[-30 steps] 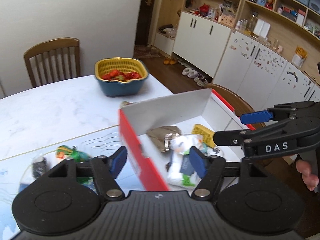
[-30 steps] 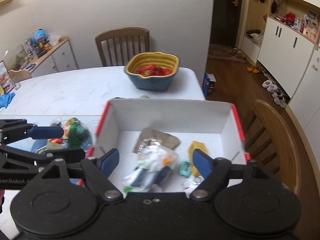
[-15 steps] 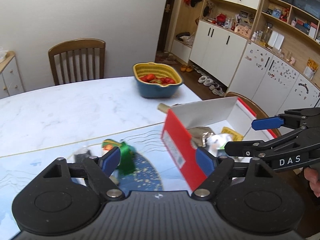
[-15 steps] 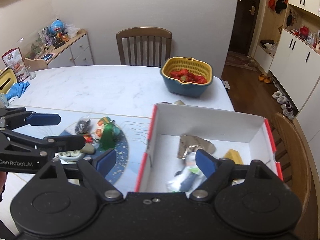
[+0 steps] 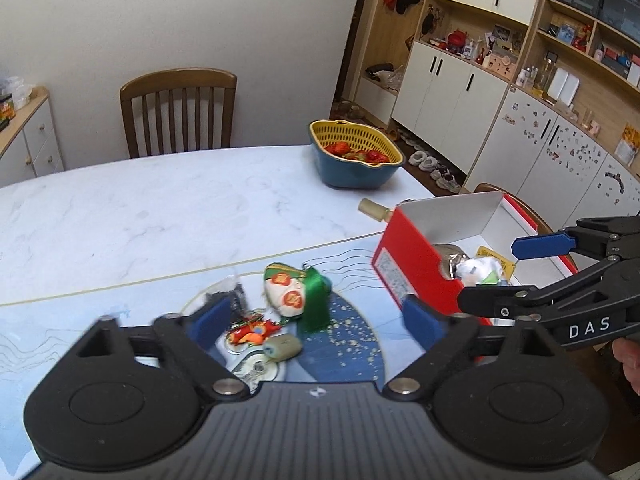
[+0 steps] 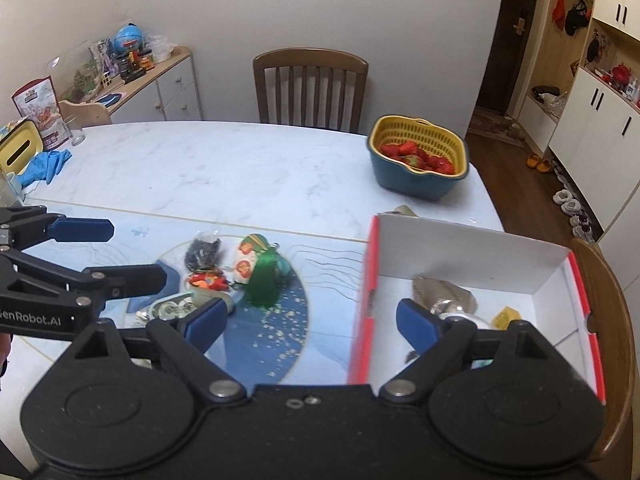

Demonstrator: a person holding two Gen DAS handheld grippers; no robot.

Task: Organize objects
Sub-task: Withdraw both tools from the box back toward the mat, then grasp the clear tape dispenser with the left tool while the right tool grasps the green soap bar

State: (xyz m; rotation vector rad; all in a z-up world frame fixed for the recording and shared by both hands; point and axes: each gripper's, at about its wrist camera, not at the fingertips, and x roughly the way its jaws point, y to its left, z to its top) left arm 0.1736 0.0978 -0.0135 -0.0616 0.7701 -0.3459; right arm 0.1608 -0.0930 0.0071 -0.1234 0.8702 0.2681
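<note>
left wrist view: white marble-pattern table point(image 5: 152, 208) fills the middle ground, with a pale blue printed mat point(image 5: 352, 344) covering its near part. left gripper point(image 5: 316, 318) hangs over the mat, jaws opening wide, nothing between the pads. below it lies a small pile on the mat: a white embroidered pouch with green tassel point(image 5: 296, 292), a red-orange charm point(image 5: 252, 328), a small grey cylinder point(image 5: 282, 347), a dark packet point(image 5: 236, 294), slightly blurred.

right of the pile stands a red box with white inside point(image 5: 404, 276), holding a silver-brown packet, a white toy and a yellow item. a cork-like stopper point(image 5: 372, 209) lies just beyond the box's far corner. far right on the table: a yellow colander in a blue bowl point(image 5: 354, 160) with strawberries.

right wrist view: right gripper point(image 6: 310, 320) hangs above the box's left wall point(image 6: 366, 292), one pad over the mat, one over the box interior; jaws opening, empty. blue gloves point(image 6: 44, 164) and a yellow container point(image 6: 18, 146) sit at the table's far left.

room: wooden chair point(image 6: 310, 84) at the far edge against a plain wall, low cabinet with clutter on the left, white cupboards and open shelves on the right, shoes on a wood floor.
</note>
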